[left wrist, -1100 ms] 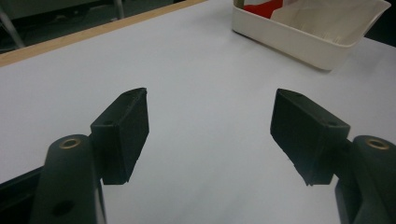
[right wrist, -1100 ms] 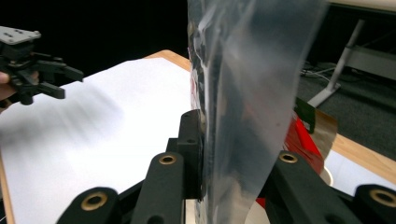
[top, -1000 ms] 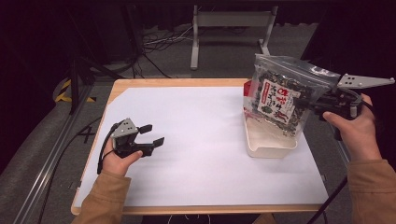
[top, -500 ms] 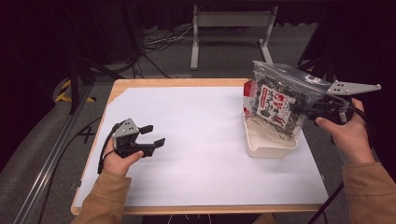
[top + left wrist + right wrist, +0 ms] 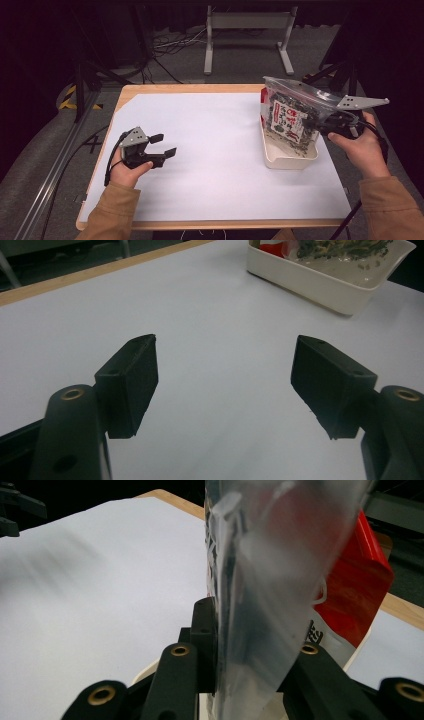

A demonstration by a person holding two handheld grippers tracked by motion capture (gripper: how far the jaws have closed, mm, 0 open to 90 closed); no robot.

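Observation:
A clear plastic bag (image 5: pixel 290 114) with a red-and-white label and dark dried contents hangs tilted, its lower end inside a cream tray (image 5: pixel 285 161) at the table's right. My right gripper (image 5: pixel 320 122) is shut on the bag's edge; in the right gripper view both jaws press the bag (image 5: pixel 260 605) between them. My left gripper (image 5: pixel 162 145) rests low over the white sheet at the left, far from the bag, open with nothing between its pads (image 5: pixel 132 382). The left gripper view has the tray (image 5: pixel 320 282) beyond the jaws with the bag's bottom in it.
A white sheet (image 5: pixel 215 150) covers the wooden table (image 5: pixel 165 89). Behind the table stand a grey metal stand (image 5: pixel 247 30) and cables on the floor. A metal rail (image 5: pixel 60 165) runs along the left side.
My right gripper has come down with the bag, lowering it into the tray and tilting it flatter. The left gripper has kept still.

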